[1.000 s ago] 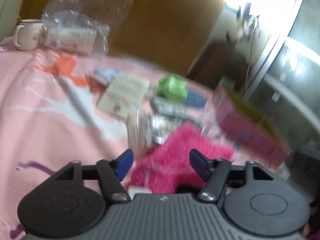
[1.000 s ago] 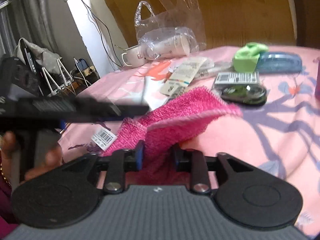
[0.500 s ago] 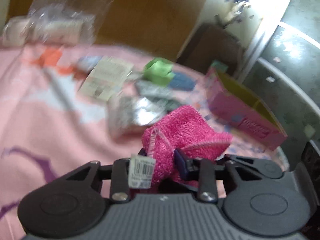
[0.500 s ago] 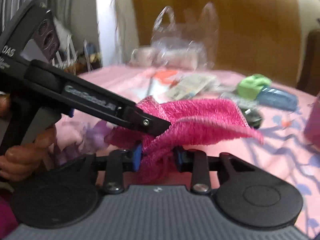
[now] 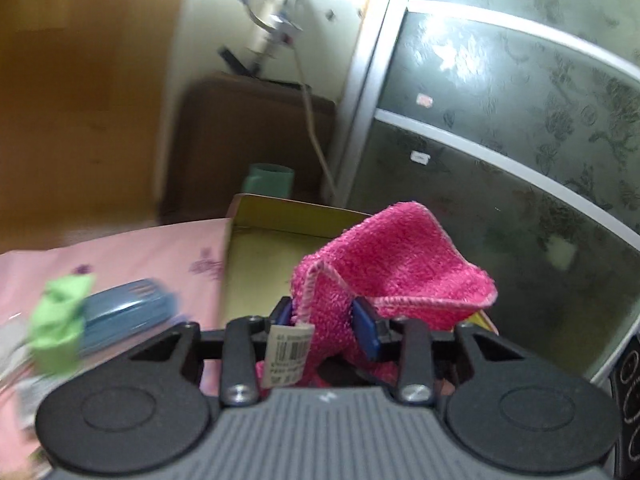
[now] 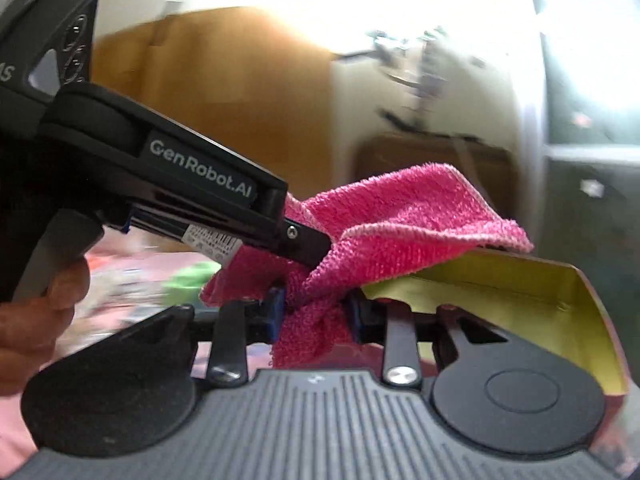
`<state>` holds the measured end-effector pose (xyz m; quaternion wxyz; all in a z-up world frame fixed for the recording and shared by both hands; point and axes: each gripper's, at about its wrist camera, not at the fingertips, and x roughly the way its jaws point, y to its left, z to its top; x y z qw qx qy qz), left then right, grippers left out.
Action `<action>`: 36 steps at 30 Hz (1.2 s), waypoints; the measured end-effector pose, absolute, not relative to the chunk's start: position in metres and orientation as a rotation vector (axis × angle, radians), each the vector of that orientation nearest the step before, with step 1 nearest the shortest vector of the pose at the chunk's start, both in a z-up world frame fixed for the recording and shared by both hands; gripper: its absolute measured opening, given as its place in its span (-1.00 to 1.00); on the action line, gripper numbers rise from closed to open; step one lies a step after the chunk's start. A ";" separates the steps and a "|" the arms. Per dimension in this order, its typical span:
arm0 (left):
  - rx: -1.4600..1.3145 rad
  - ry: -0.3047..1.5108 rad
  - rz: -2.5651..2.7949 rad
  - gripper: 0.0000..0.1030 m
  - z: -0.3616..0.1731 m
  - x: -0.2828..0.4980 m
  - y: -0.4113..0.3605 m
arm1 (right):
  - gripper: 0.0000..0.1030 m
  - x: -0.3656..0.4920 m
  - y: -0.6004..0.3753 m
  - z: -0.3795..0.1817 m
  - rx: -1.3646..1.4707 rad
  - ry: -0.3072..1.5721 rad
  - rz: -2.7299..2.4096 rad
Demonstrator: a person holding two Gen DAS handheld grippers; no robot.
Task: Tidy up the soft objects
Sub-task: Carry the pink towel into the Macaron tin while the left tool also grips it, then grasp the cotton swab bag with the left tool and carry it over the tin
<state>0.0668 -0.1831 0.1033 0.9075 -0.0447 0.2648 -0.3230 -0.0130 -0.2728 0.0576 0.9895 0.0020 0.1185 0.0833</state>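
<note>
Left wrist view: a green cloth (image 5: 60, 320) and blue case (image 5: 128, 312) lie on the pink surface (image 5: 132, 252). The left hand-held gripper (image 5: 326, 322), jaws opening, pinches the pink towel (image 5: 396, 268) above a yellow-lined box (image 5: 264, 256). The right hand-held gripper (image 6: 314, 312) grips the same towel.

The left gripper (image 5: 326, 326) is matte black with blue pads, silver screws and a ribbed grey housing; the right gripper (image 6: 316, 316) matches; white "GenRobot.AI" lettering marks the left one's side.
</note>
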 end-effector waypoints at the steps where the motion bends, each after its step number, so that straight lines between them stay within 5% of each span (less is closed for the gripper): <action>1: -0.092 0.560 -0.665 -0.28 0.101 0.076 -0.198 | -0.30 -0.005 -0.284 0.056 0.018 0.251 0.135; 3: -0.086 0.600 -0.628 -0.04 0.093 0.094 -0.223 | -0.11 0.017 -0.301 0.049 0.028 0.312 0.069; 6: -0.068 0.651 -0.563 -0.01 0.081 0.105 -0.238 | 0.26 0.023 -0.313 0.043 0.024 0.357 -0.062; 18: -0.258 0.507 -0.458 0.01 0.086 0.032 -0.070 | 0.25 -0.023 -0.303 0.049 0.243 0.218 0.018; 27: -0.396 0.515 -0.184 -0.03 0.063 -0.025 0.088 | 0.25 -0.003 -0.184 0.035 0.145 0.498 0.488; 36: -0.473 0.660 -0.314 0.01 0.022 -0.018 0.084 | 0.42 0.001 -0.099 0.021 -0.058 0.626 0.633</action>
